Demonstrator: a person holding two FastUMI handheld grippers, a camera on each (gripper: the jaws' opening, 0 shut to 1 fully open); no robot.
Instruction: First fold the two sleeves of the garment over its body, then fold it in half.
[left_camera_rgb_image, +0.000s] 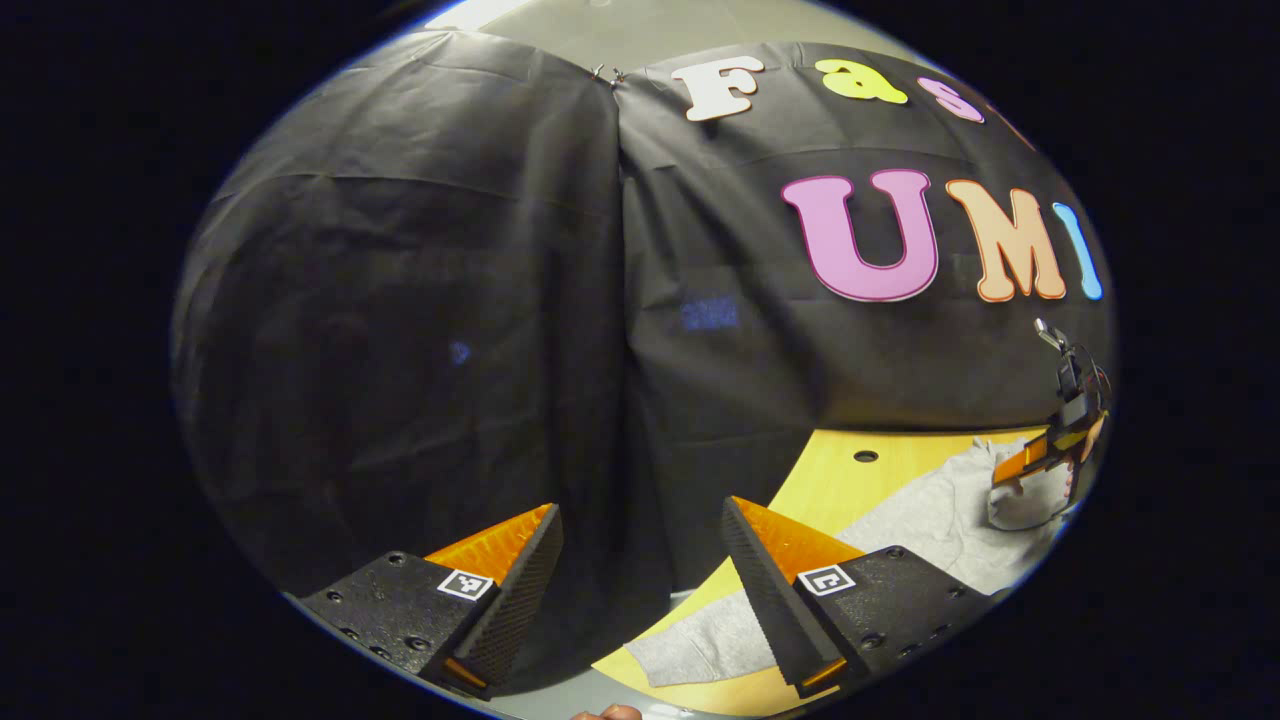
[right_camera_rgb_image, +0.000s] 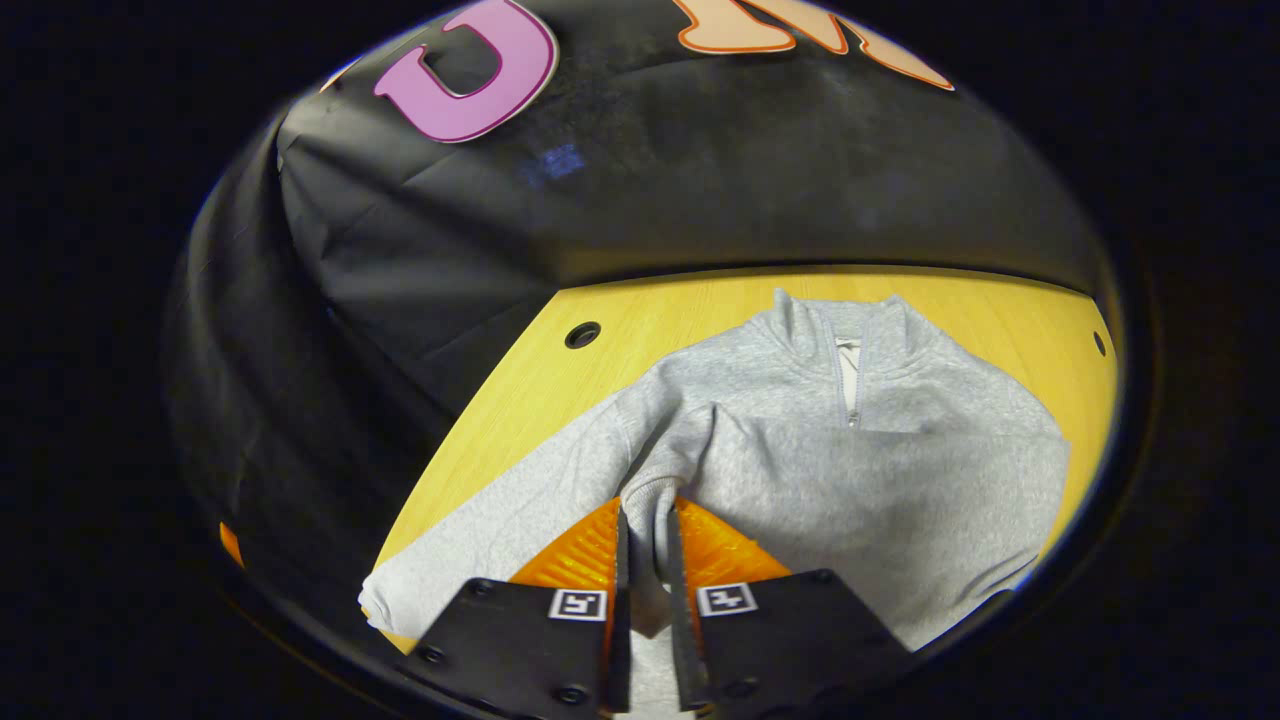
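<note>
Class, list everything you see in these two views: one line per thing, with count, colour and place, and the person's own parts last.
Sweatshirt: one, grey, zip collar, lying flat on the table.
Sleeve cuff: one, grey, pinched in the right claw, over the body.
Table: one, yellow wood, with round holes, against the booth wall.
Booth wall: black cloth, behind the table.
Left claw: one, open, above the table's edge, holding nothing.
Right claw: one, shut on the sleeve cuff.
</note>
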